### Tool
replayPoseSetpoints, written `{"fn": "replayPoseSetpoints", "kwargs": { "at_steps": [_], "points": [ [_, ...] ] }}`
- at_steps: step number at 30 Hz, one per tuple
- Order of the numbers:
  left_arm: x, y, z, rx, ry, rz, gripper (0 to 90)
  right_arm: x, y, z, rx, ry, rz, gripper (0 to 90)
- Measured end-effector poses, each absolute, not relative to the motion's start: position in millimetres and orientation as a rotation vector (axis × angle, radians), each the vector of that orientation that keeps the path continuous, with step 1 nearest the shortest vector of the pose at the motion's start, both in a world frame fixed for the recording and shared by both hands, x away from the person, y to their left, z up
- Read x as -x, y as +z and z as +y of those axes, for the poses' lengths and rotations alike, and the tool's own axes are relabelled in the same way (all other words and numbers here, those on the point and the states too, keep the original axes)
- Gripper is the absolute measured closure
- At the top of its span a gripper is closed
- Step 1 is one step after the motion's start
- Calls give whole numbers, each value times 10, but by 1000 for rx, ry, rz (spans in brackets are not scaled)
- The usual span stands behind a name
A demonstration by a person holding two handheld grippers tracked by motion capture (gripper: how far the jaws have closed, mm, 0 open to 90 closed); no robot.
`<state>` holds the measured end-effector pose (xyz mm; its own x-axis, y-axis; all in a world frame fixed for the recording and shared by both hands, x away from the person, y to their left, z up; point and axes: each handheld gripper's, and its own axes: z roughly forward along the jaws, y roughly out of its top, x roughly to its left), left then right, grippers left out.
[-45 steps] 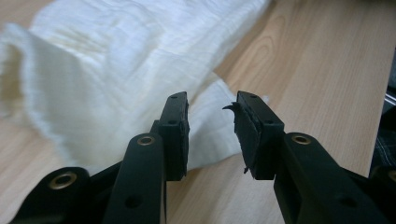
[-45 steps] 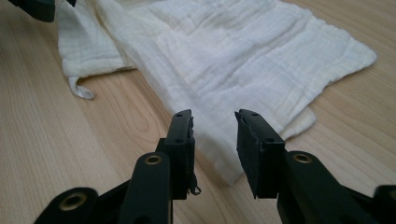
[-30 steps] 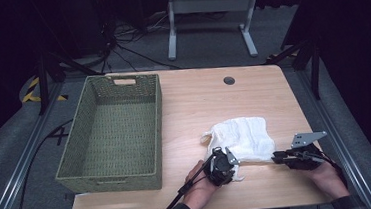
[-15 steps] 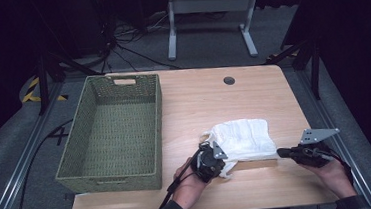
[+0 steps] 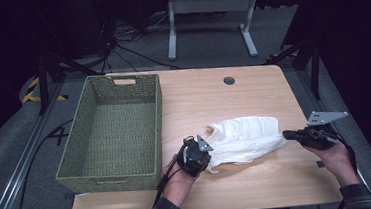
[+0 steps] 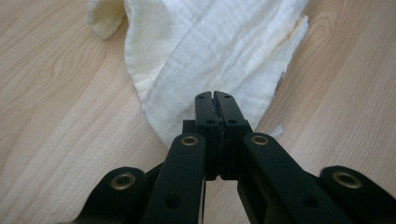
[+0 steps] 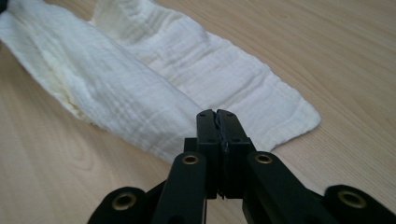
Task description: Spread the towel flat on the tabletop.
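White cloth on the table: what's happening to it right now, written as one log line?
cloth: white muslin cloth, stretched between grippers | left gripper: shut on its left end | right gripper: shut on its right end | wicker basket: empty

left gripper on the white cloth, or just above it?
Touching. The left gripper view shows the left gripper shut, its jaw tips pinching the near edge of the white cloth; the cloth runs straight out from between them.

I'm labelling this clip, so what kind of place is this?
Probably a lab or studio set up for recording: a lone wooden table on grey carpet, dark surroundings with loose cables and a metal stand behind.
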<state>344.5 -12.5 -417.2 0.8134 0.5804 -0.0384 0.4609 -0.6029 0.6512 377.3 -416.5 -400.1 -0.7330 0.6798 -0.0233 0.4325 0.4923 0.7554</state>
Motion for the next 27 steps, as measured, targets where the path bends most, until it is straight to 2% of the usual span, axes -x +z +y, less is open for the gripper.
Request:
{"fn": "replayPoseSetpoints", "kwargs": {
  "at_steps": [8, 14, 15, 20, 27],
  "points": [
    [-3480, -4299, -196, -2411, 175, 745, 898, -4240, -4268, -4032, -1010, 1016, 2494, 890],
    [-3487, -4420, -282, -2450, 185, 718, 897, -4462, -4446, -3914, -1036, 955, 2527, 886],
    [-3487, -4420, -282, -2450, 185, 718, 897, -4462, -4446, -3914, -1036, 955, 2527, 886],
    [-3506, -4465, -296, -2492, 159, 706, 894, -4412, -4343, -3971, -1030, 1001, 2481, 751],
    [-3501, -4475, -298, -2486, 162, 714, 892, -4158, -4128, -4083, -1007, 1104, 2429, 708]
  ]
}}
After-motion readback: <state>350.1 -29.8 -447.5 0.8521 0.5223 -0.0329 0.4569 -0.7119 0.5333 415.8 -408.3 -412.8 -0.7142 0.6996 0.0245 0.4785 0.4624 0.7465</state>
